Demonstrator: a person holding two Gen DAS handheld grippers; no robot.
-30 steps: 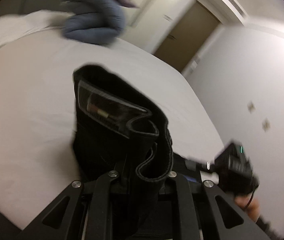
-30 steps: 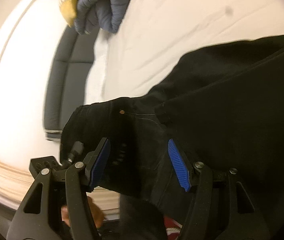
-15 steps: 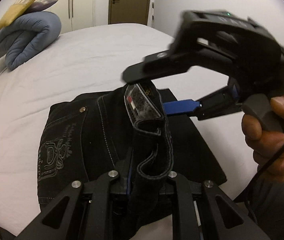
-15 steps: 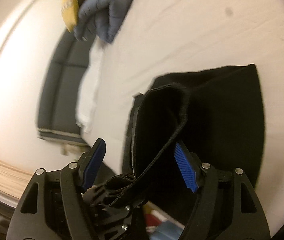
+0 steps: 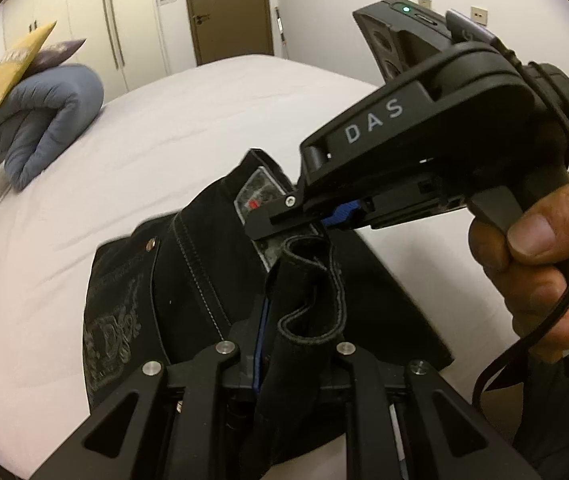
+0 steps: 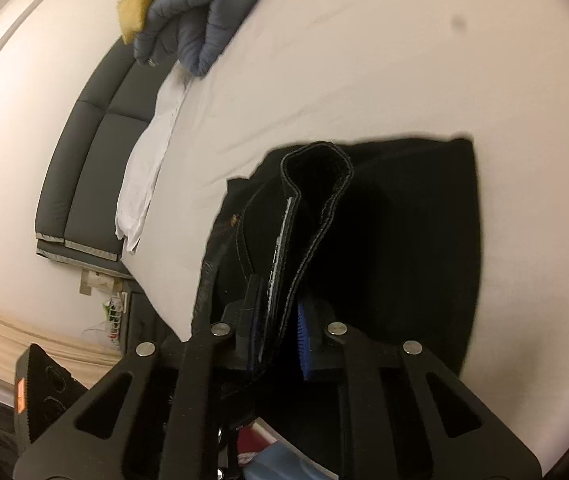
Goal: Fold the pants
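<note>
Black pants [image 5: 188, 280] lie folded on the white bed [image 5: 164, 128], back pocket print up. My left gripper [image 5: 284, 364] is shut on a bunched waistband edge of the pants. My right gripper [image 6: 280, 336] is shut on the same waistband fold, and the pants [image 6: 404, 240] spread beyond it. In the left wrist view the right gripper [image 5: 296, 220] reaches in from the right, held by a hand, its tips at the waistband just above my left gripper.
A rolled blue duvet [image 5: 40, 120] with a yellow cushion [image 5: 12, 68] lies at the bed's far left; it shows in the right wrist view too [image 6: 200, 12]. A dark grey headboard [image 6: 88, 152] runs along the bed edge. A door [image 5: 228, 8] and wardrobes stand behind.
The pants came down from the air onto the bed. My right gripper, open a second ago, has closed on the waistband next to my left gripper.
</note>
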